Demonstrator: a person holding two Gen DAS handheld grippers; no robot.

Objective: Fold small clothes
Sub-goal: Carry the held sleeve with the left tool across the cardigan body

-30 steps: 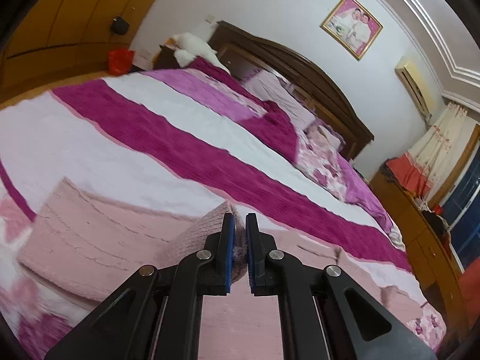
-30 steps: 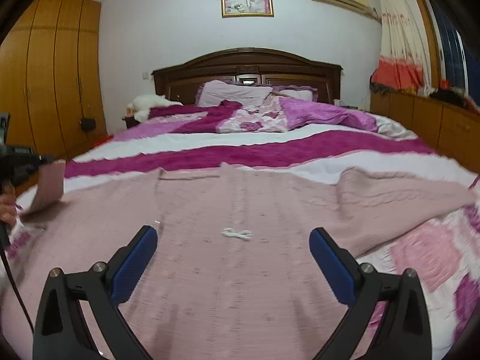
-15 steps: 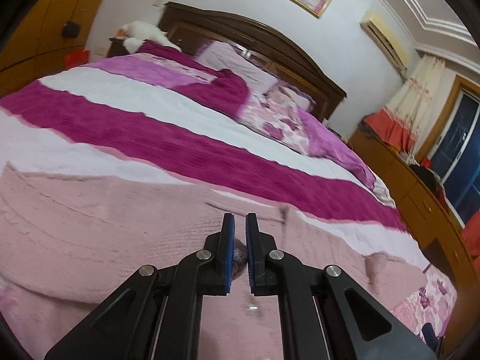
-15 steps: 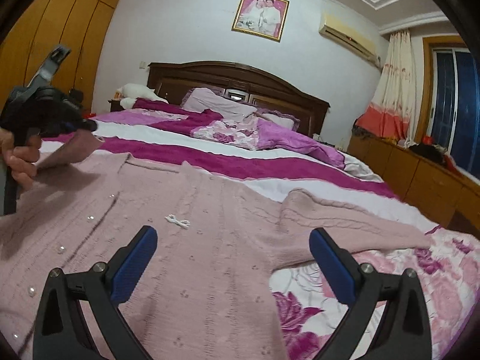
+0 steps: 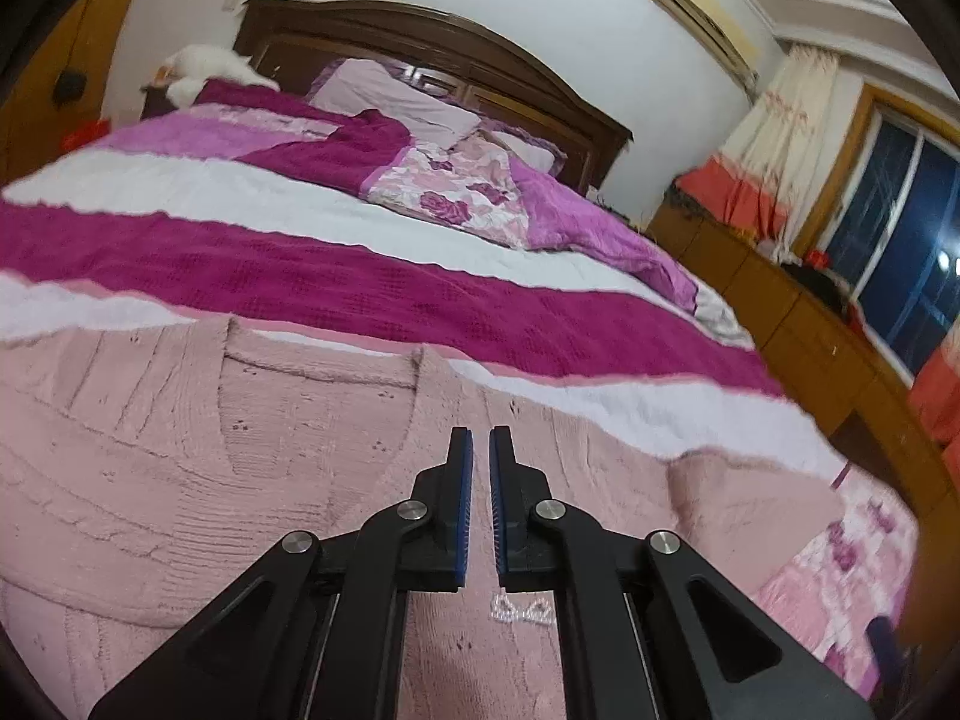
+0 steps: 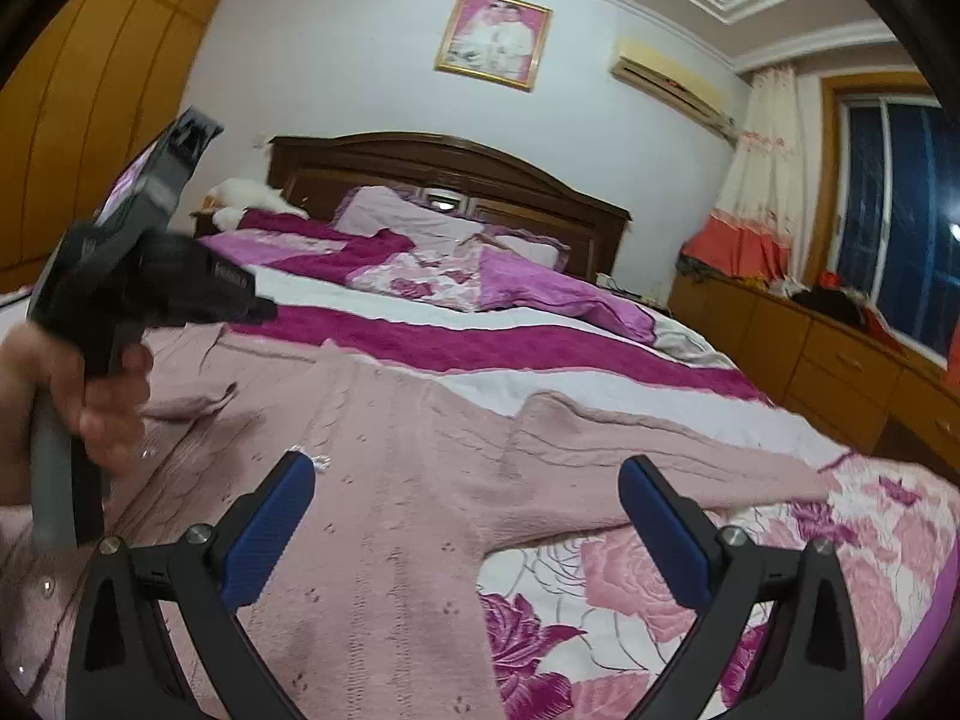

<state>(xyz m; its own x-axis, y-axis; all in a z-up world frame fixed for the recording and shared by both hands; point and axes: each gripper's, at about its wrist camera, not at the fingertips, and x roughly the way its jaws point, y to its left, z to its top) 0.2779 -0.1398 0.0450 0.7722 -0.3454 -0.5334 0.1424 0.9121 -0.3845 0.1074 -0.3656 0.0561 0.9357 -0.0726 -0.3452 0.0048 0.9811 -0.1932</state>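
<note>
My left gripper (image 5: 480,450), jaws nearly together and now empty, has released the pink cardigan (image 5: 210,468); right gripper (image 6: 468,480) gapes wide.

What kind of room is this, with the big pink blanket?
Most likely a bedroom in someone's home. There is a big bed with a dark wooden headboard, pillows at its head, and a wooden wardrobe along the wall.
</note>
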